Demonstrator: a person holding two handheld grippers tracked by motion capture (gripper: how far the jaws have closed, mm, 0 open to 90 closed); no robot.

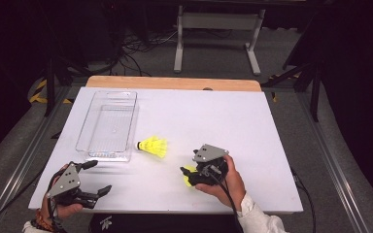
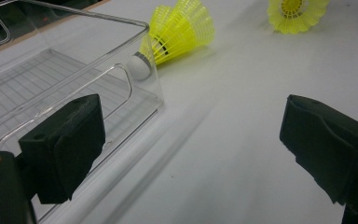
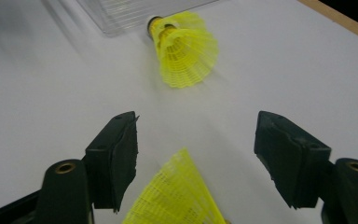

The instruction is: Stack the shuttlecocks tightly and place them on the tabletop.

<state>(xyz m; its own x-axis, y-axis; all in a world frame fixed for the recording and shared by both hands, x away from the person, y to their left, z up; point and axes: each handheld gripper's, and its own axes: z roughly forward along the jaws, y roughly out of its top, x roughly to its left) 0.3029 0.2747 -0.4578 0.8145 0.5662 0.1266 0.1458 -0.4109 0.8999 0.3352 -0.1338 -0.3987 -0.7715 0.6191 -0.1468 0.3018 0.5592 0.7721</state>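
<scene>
A yellow shuttlecock lies on its side on the white table top, its cork tip toward the clear plastic bin. In the left gripper view this shuttlecock rests just past the bin's near corner. A second yellow shuttlecock lies near the front edge, between the jaws of my right gripper. In the right gripper view my right gripper is open, with the skirt of that shuttlecock low between the pads and untouched. My left gripper stands open and empty at the front left; in its own view the left gripper faces the bin.
The bin is empty and stands at the table's left side. A wooden strip runs along the far edge. Beyond it, on the floor, are cables and a white frame leg. Bare table top spreads to the right.
</scene>
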